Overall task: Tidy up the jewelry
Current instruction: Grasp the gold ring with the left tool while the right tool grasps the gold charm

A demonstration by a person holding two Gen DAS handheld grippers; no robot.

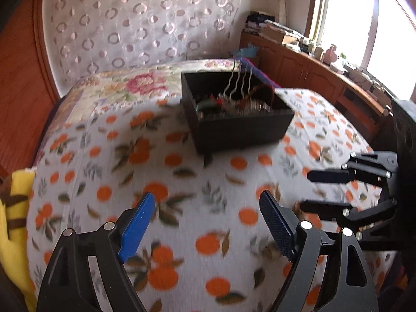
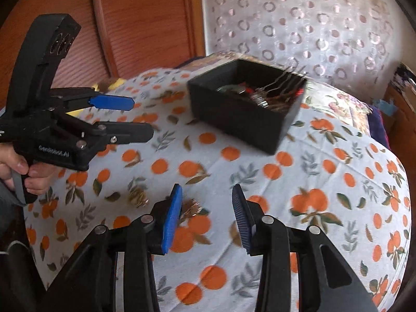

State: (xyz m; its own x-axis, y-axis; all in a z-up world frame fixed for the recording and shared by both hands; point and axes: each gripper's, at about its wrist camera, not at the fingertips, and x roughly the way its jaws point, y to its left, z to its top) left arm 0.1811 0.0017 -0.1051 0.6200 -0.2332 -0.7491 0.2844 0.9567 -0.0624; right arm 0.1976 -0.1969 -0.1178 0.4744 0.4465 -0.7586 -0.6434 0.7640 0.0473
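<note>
A black open box [image 1: 234, 127] [image 2: 244, 119] stands on the orange-print blanket [image 1: 182, 182] [image 2: 312, 171], holding a tangle of jewelry [image 1: 234, 101] [image 2: 262, 96] with thin chains hanging over its far rim. Two small gold pieces lie loose on the blanket: one [image 2: 137, 197] to the left, another [image 2: 192, 206] just beside my right gripper's blue pad. My right gripper [image 2: 207, 188] [image 1: 309, 191] is open, nothing pressed between its pads. My left gripper [image 1: 206, 195] [image 2: 143, 117] is wide open and empty, hovering short of the box, held by a hand [image 2: 20, 171].
The blanket covers a bed that drops off on all near sides. A yellow plush thing [image 1: 13, 221] lies at the left edge. A wooden headboard [image 2: 145, 20], a patterned curtain [image 1: 140, 26] and a cluttered wooden cabinet [image 1: 312, 72] under the window stand behind.
</note>
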